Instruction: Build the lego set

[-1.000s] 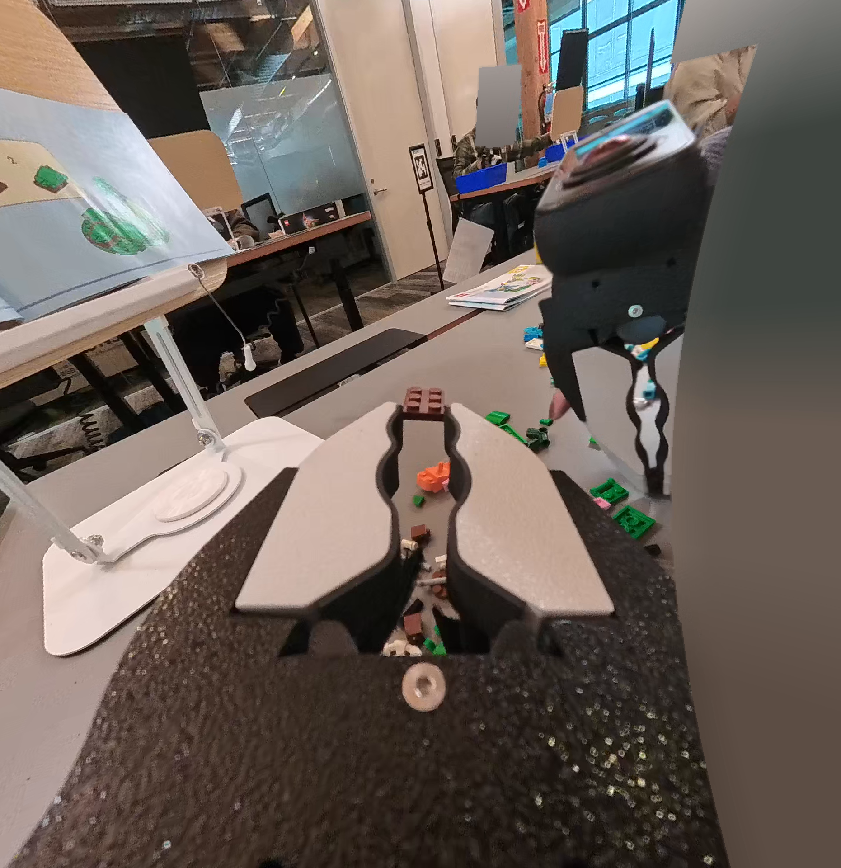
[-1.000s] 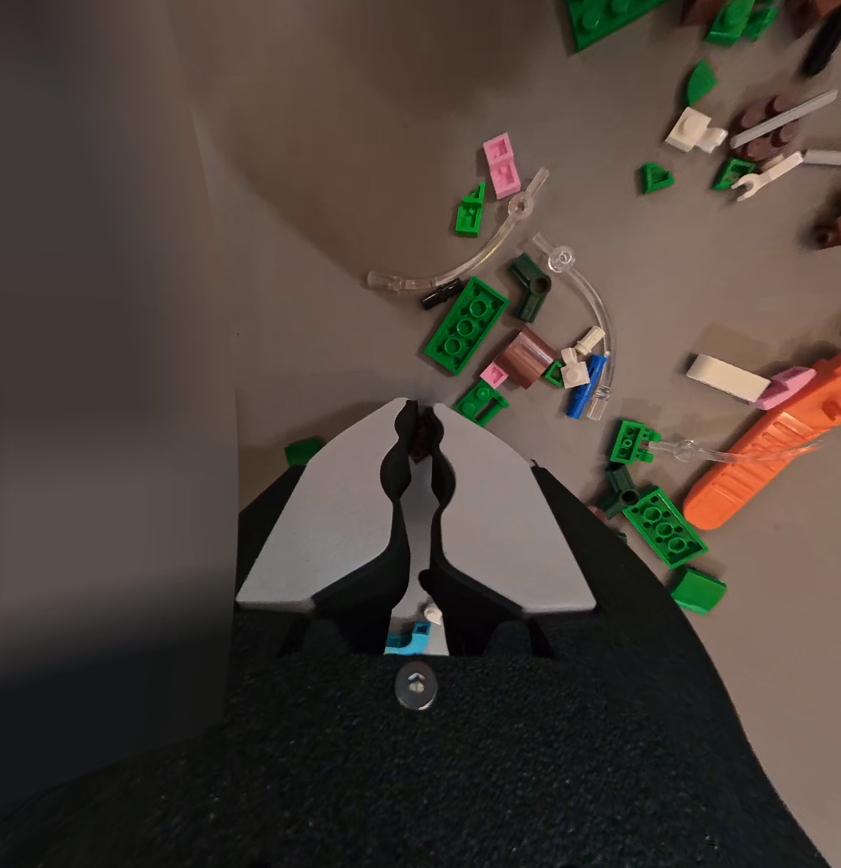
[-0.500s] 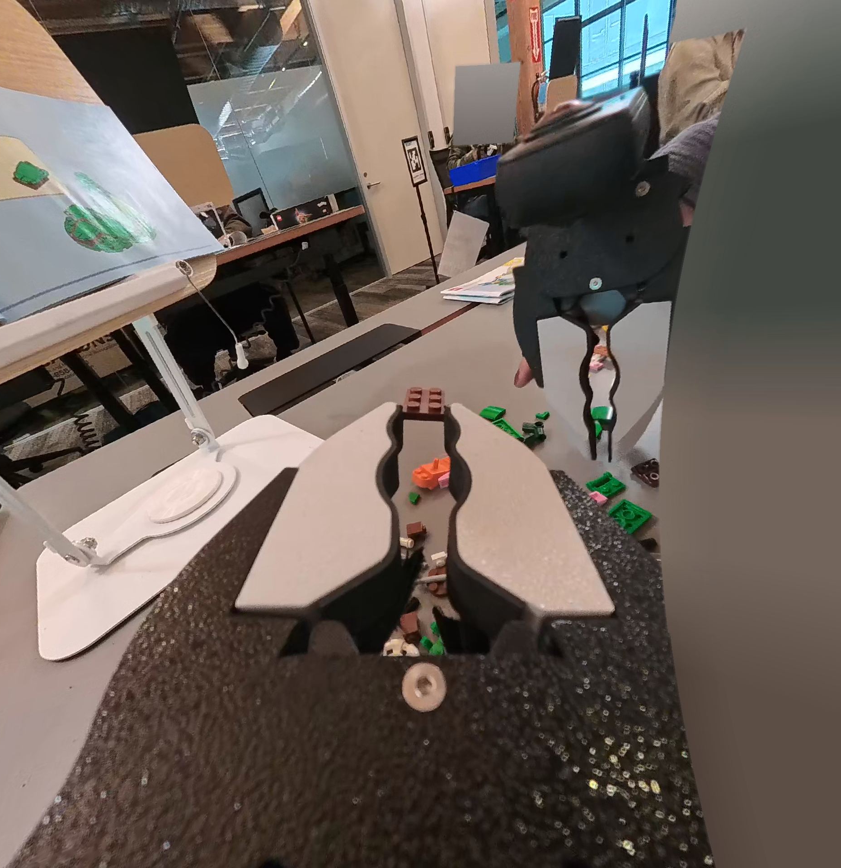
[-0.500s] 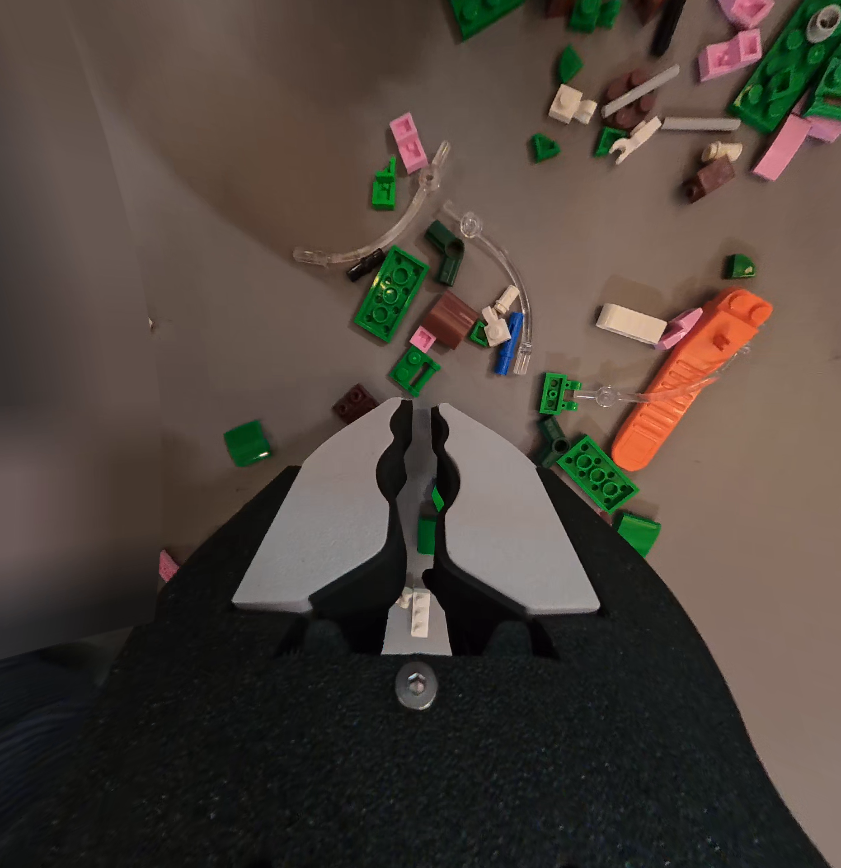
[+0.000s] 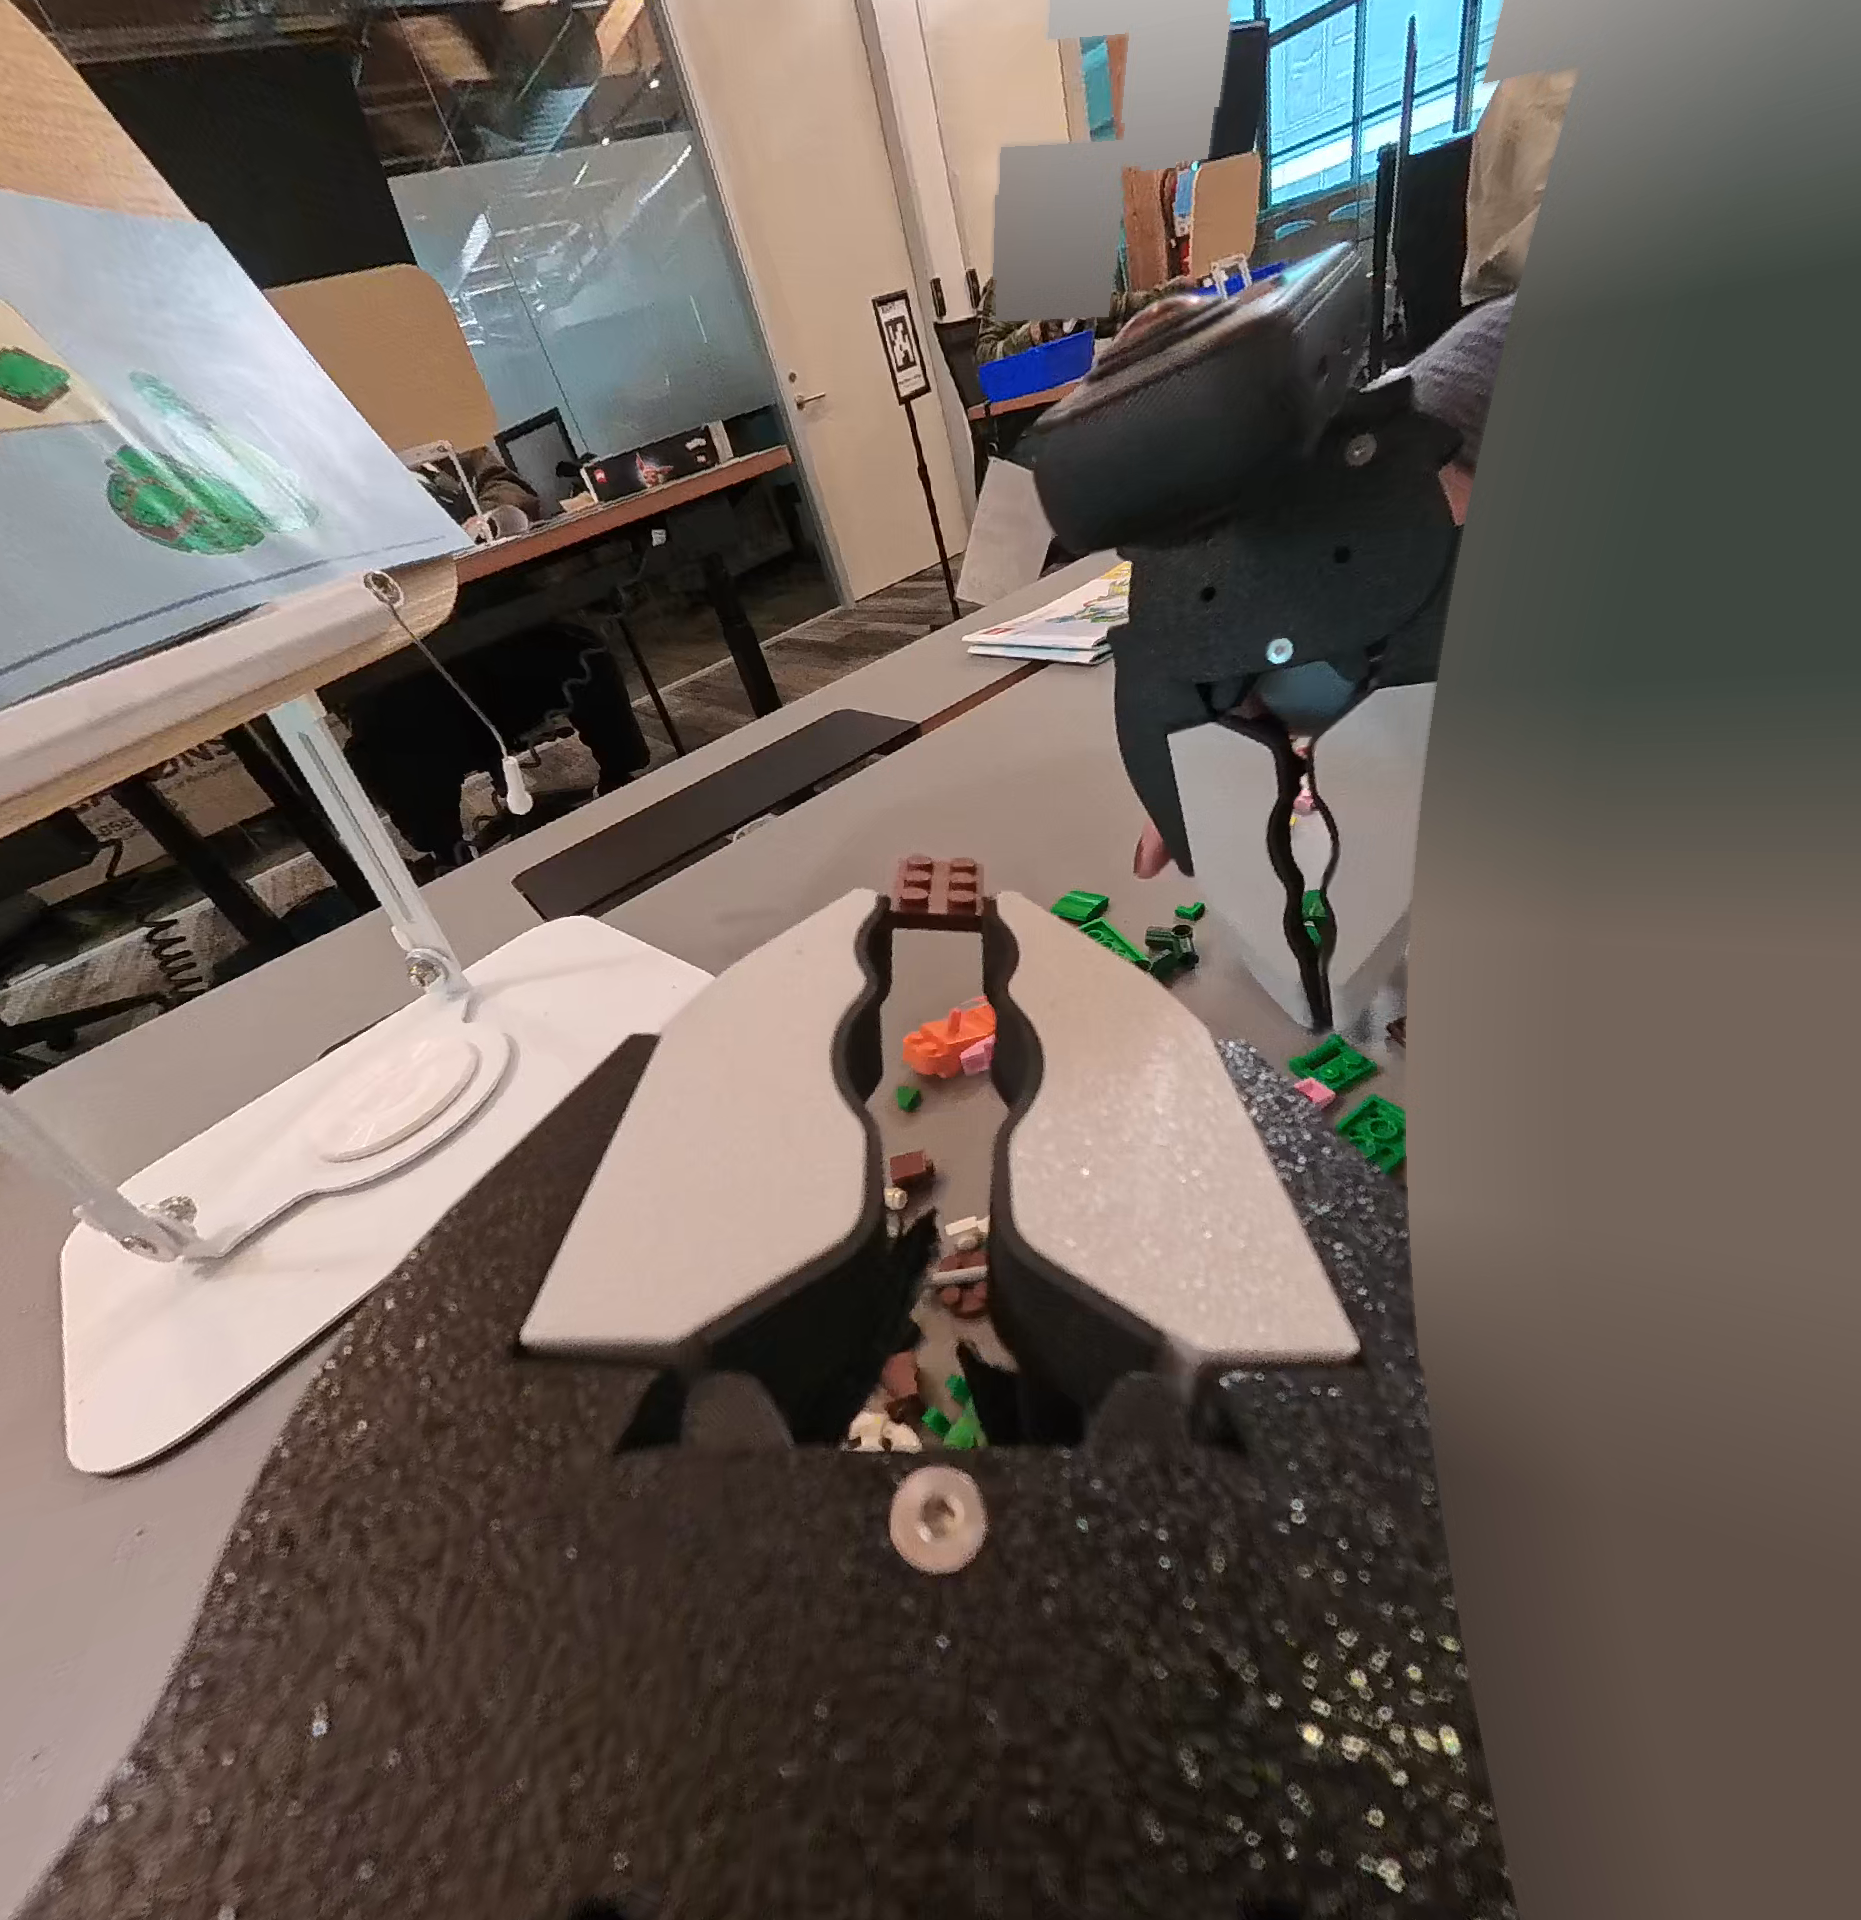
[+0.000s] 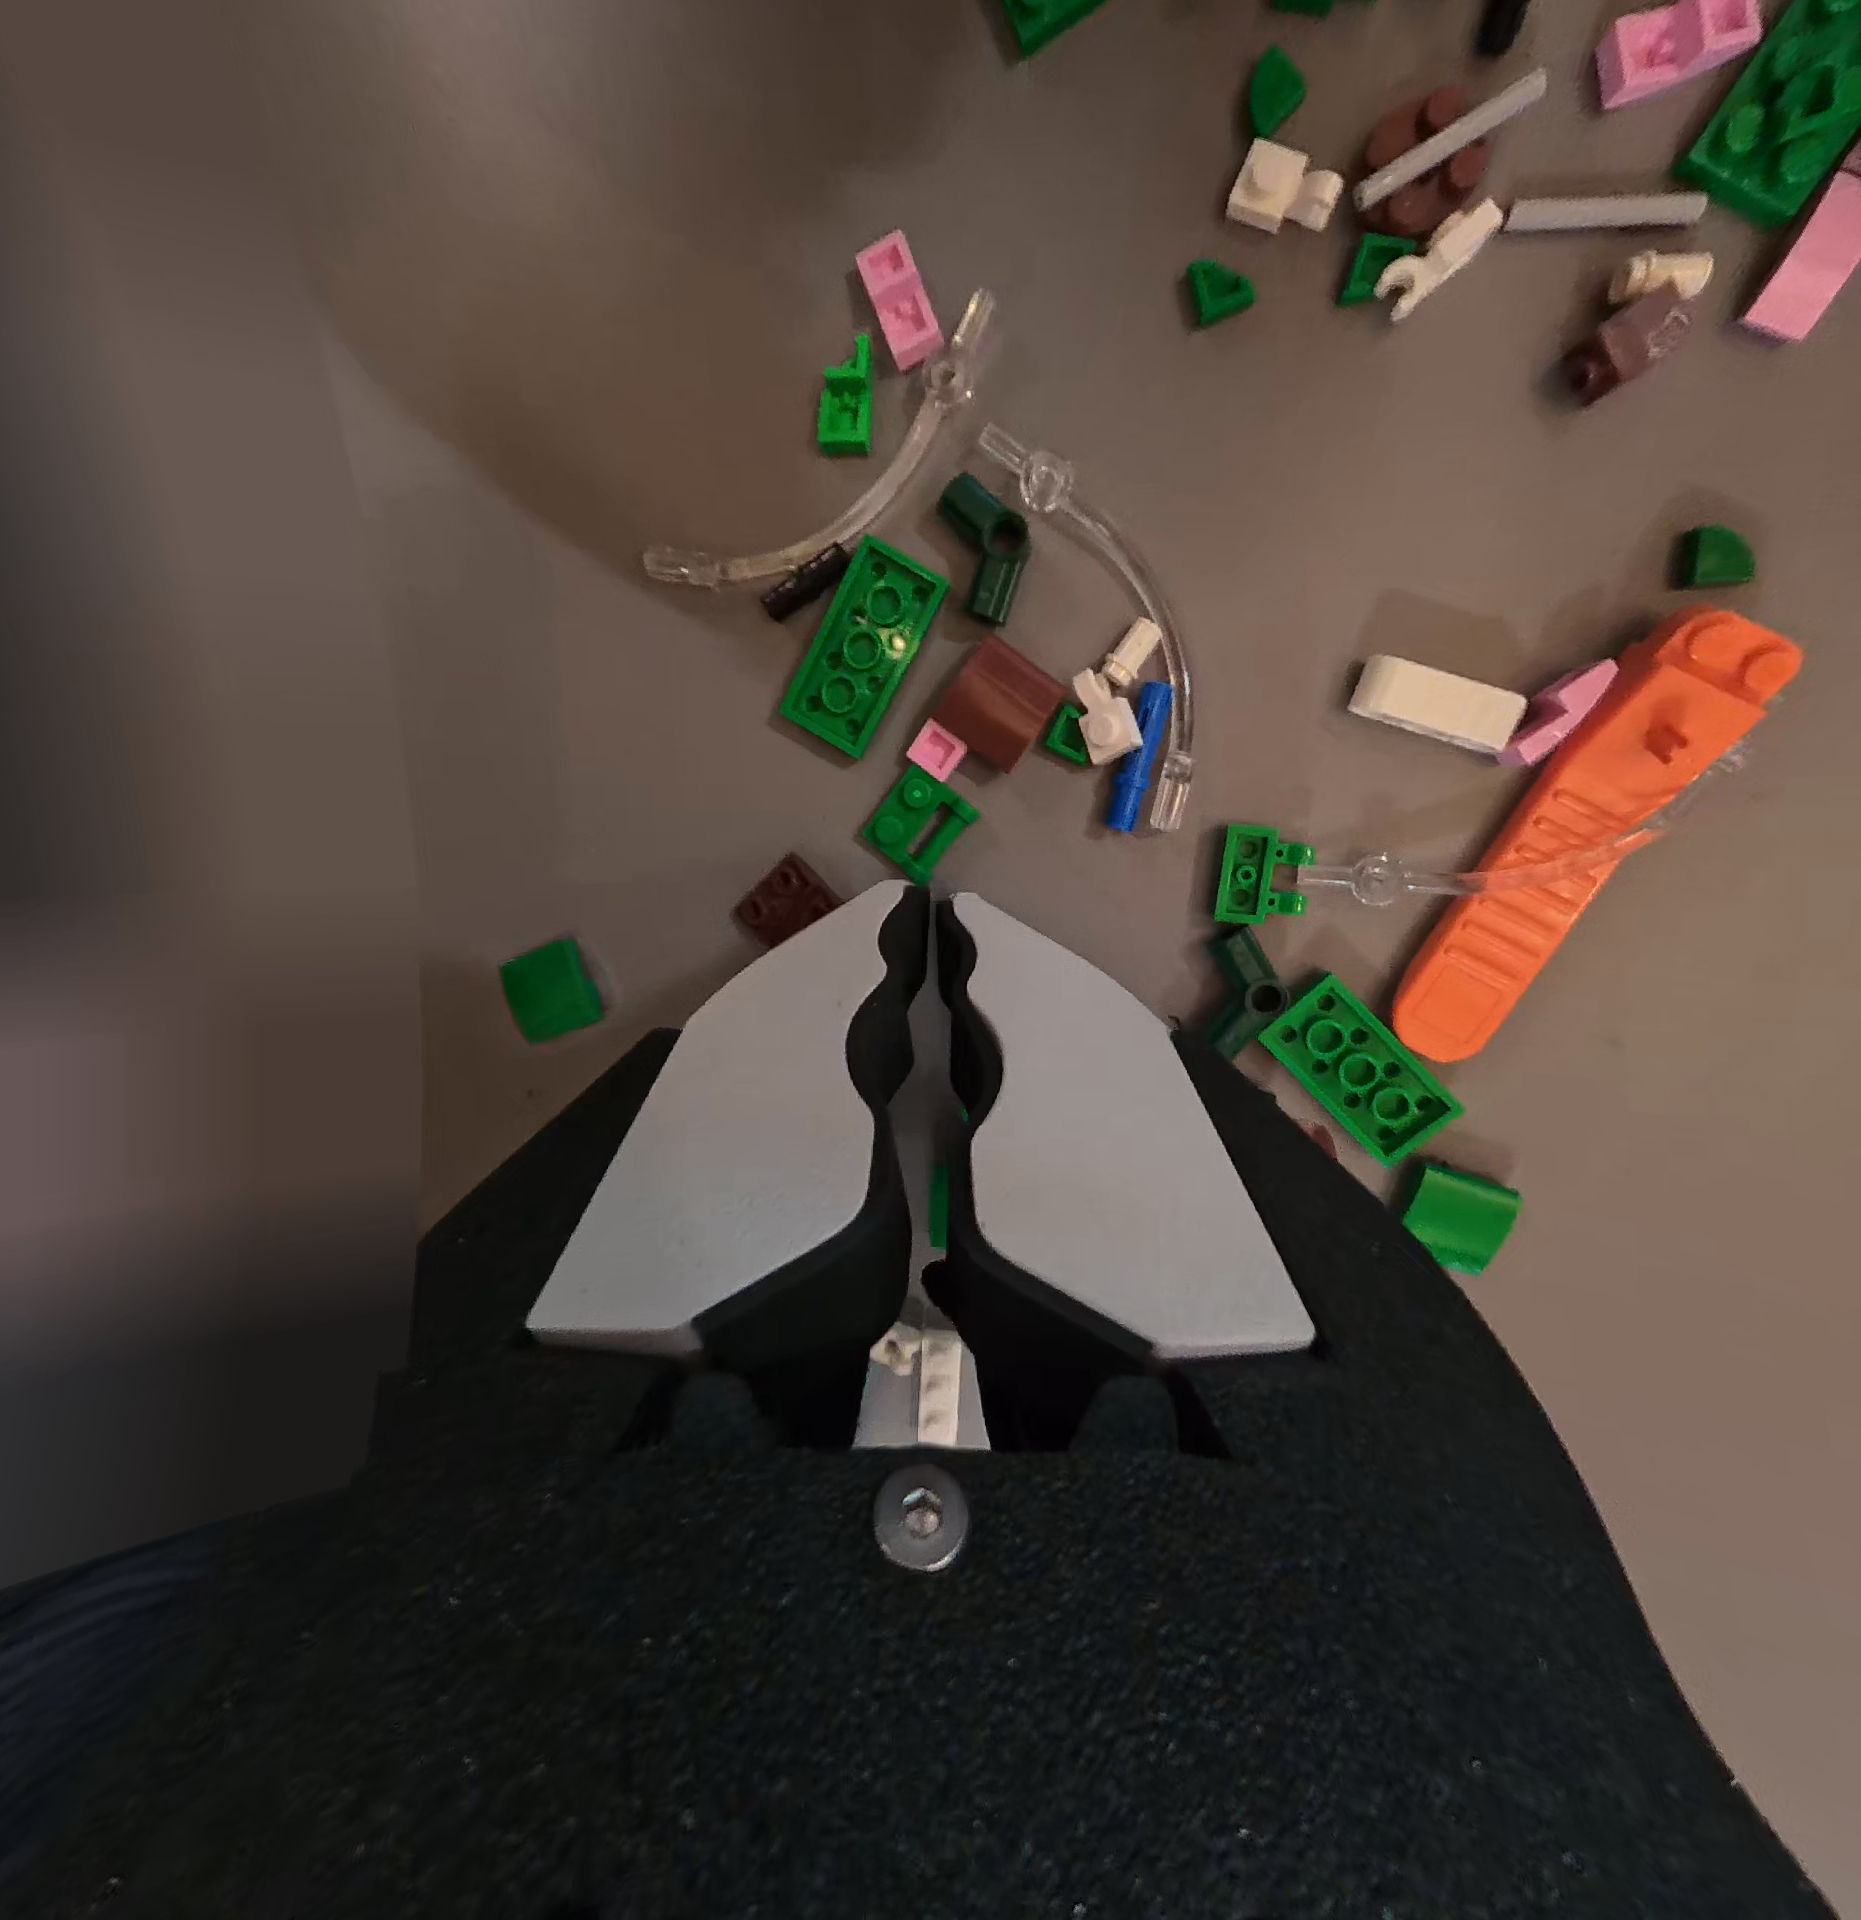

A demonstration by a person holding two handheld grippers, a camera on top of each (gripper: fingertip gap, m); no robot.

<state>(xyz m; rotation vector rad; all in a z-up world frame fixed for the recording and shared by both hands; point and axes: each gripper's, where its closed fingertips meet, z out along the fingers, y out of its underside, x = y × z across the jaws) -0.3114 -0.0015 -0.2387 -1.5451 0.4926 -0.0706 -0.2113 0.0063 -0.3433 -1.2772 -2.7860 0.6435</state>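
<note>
Left gripper (image 5: pixel 938 914) clamped on a brown studded plate (image 5: pixel 940 889), which sits level between the fingertips, raised above the grey table (image 5: pixel 822 831). Right gripper (image 6: pixel 928 906) pointed down at the table, its jaws drawn together with only a hairline gap at the tips and nothing seen held between them. A small dark brown piece (image 6: pixel 786 900) lies on the table just left of those tips, touching no finger. A green clip plate (image 6: pixel 918 819) lies just ahead of the tips. Farther out lie a green plate with round holes (image 6: pixel 864 646), a brown curved brick (image 6: pixel 1001 702), two clear curved rods, pink and white bits, and an orange brick separator (image 6: pixel 1591 831) at the right. In the left wrist view, a white stand (image 5: pixel 282 1174) carries an open instruction sheet (image 5: pixel 167 436) at the left of the table.
</note>
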